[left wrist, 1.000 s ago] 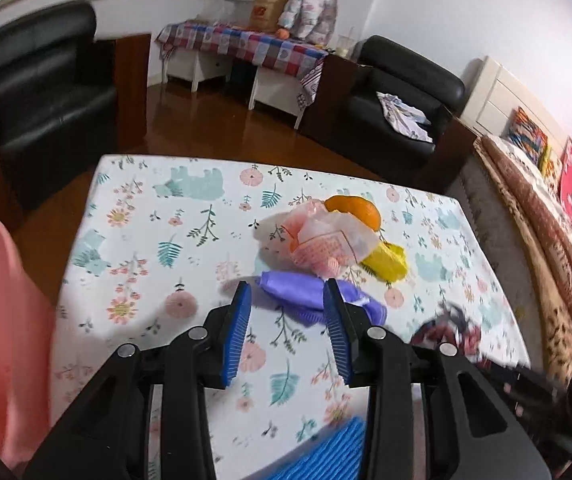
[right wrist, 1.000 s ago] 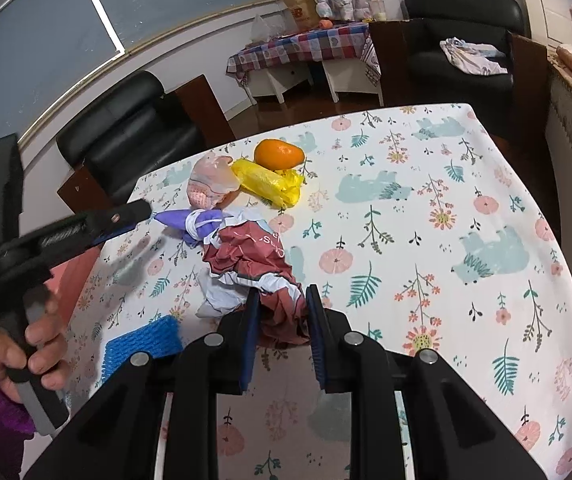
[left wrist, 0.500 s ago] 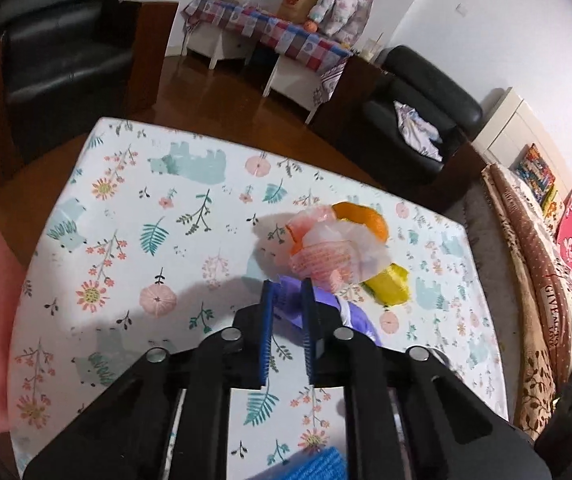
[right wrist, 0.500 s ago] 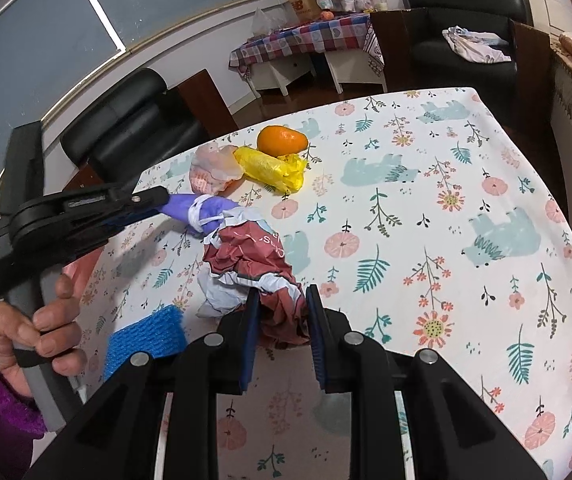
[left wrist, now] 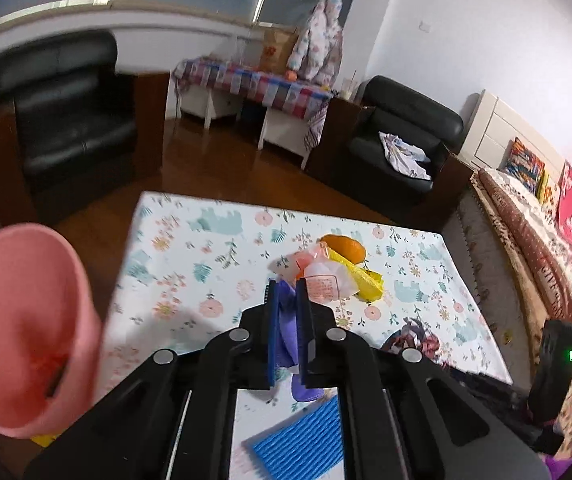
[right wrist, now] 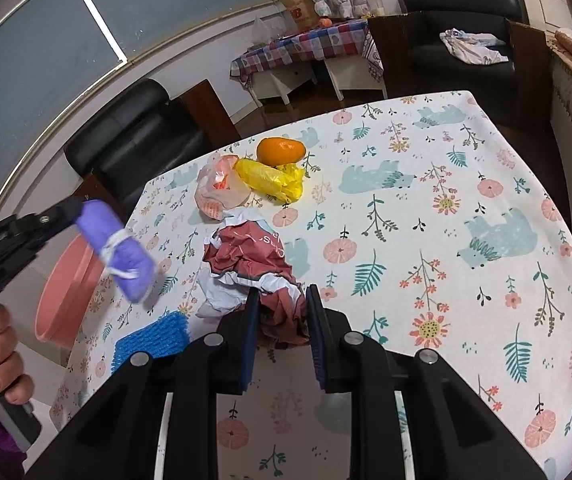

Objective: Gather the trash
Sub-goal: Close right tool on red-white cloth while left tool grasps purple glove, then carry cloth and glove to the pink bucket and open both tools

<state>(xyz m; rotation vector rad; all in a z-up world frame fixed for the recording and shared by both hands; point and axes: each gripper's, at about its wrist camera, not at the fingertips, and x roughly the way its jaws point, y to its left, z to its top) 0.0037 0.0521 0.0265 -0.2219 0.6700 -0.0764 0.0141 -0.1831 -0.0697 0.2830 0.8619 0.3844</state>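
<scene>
My left gripper (left wrist: 286, 312) is closing on the purple bundle (right wrist: 116, 248), fingers narrow with the bundle between them and lifted clear of the tabletop (right wrist: 426, 200). It hangs long past the fingers with its white tie loose, so I judge it could swing, slip out or snag before I reach the pink bin (left wrist: 22, 328), which sits just off the tabletop's left edge. The bin looks mostly empty; something orange-red lies low inside, too blurred to name.

My right gripper (right wrist: 282, 320) holds the red-and-white crumpled wrapper (right wrist: 254, 264) between narrow fingers on the tabletop; the grip is on one corner, so it may tear or unfold when pulled. The pink bag (right wrist: 216, 190), yellow bag (right wrist: 270, 178), orange (right wrist: 280, 150) and blue sponge (right wrist: 152, 340) lie on the tabletop.
</scene>
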